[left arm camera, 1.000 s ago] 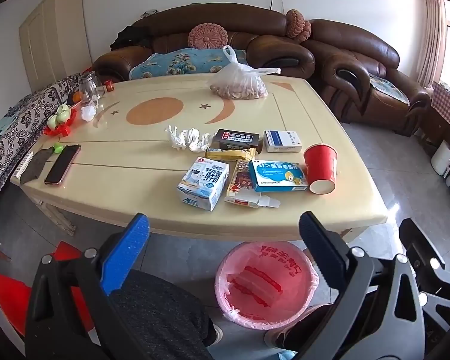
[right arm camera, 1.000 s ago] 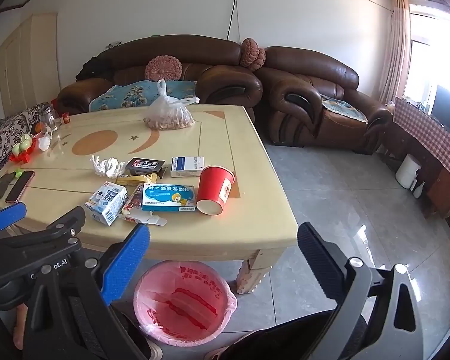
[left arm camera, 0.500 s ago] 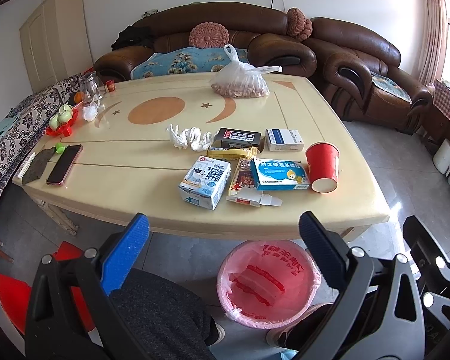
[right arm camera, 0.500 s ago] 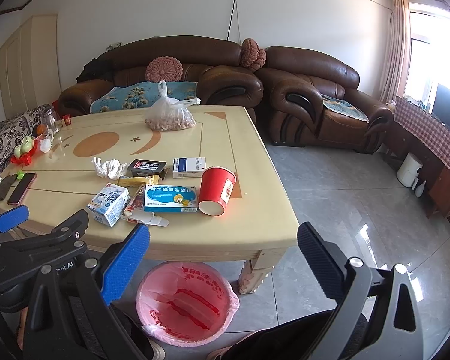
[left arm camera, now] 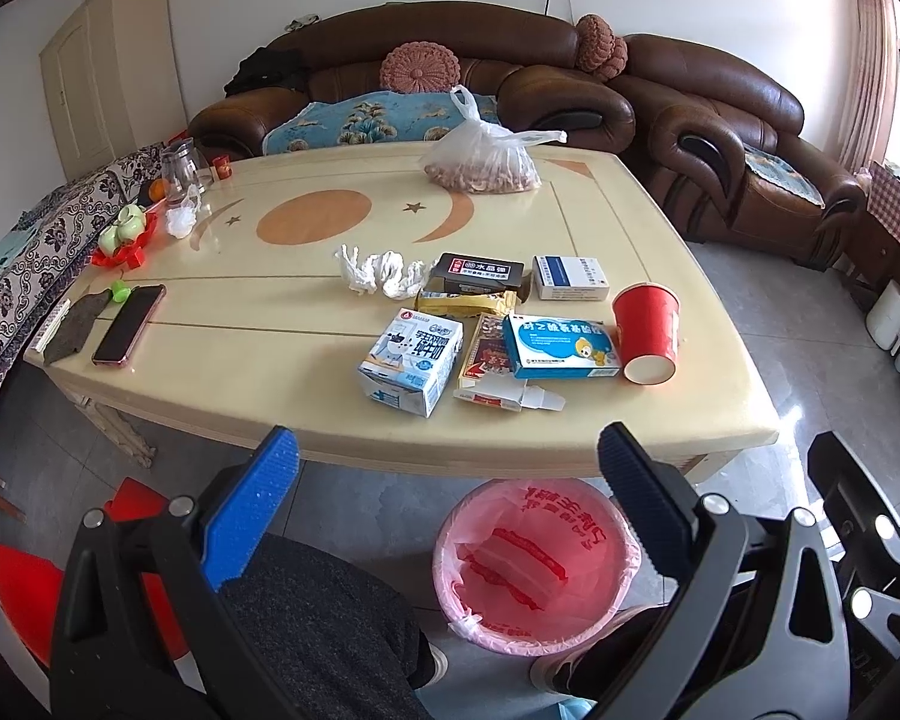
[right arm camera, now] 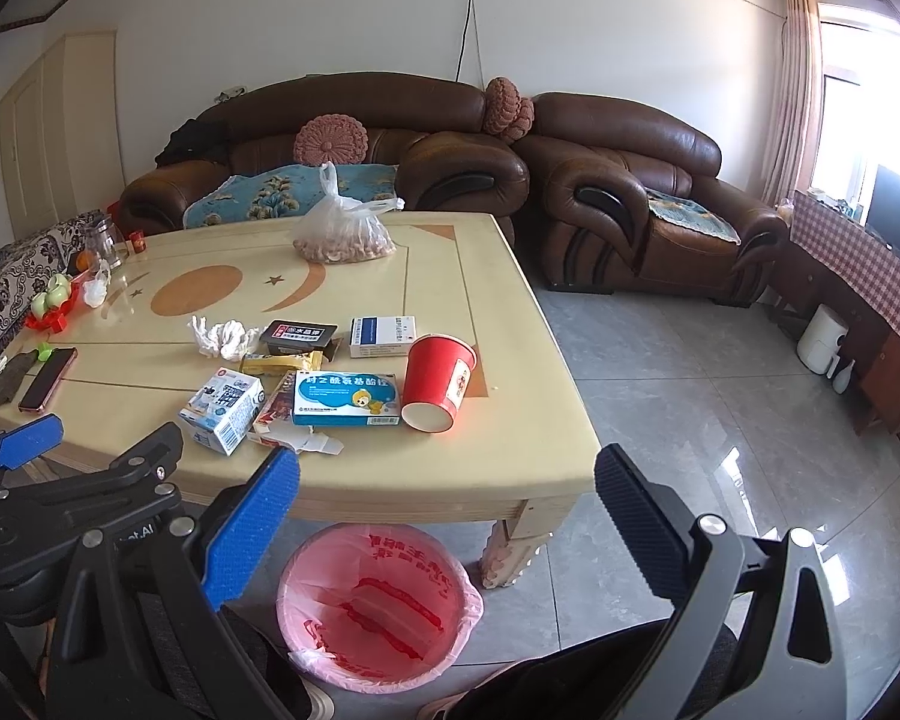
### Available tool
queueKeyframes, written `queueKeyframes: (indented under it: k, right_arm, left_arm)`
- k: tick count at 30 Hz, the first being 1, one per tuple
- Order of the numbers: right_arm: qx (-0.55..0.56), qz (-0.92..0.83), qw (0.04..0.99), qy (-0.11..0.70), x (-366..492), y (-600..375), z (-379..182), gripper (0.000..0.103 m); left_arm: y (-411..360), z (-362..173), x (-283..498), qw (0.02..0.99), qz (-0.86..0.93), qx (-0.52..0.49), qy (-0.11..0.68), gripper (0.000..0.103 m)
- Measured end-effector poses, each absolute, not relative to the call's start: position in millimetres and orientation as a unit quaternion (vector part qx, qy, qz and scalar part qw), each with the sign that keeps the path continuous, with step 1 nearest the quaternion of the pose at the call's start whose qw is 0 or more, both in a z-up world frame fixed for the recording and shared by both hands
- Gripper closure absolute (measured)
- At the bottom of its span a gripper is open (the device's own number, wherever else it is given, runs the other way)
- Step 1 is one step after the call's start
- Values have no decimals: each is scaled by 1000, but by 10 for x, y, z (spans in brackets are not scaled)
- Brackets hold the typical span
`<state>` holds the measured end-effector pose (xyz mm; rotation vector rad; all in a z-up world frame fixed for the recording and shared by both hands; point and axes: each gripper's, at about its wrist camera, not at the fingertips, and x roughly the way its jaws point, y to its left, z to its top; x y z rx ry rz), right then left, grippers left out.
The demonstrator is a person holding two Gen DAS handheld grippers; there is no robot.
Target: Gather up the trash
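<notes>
The cream tabletop fills the upper half of both views, and the pink-lined bin stands on the floor under its near edge, at 6 o'clock from the litter. That litter lies clustered at the near right: milk carton, blue medicine box touching a tipped red paper cup at its 3 o'clock, black box, crumpled tissue. The left gripper and right gripper hang short of the table edge, fingers spread wide and empty.
</notes>
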<state>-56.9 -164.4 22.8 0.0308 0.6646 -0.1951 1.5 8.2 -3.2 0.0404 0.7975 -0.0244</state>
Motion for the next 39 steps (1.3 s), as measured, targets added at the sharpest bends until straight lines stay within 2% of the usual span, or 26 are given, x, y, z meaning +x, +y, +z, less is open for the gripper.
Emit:
queueKeyframes:
  k: [39]
  right_arm:
    - [24,-88,942,323,-584,-1627,277,6]
  left_arm:
    - [94,36,20,921,-10,22,389,5]
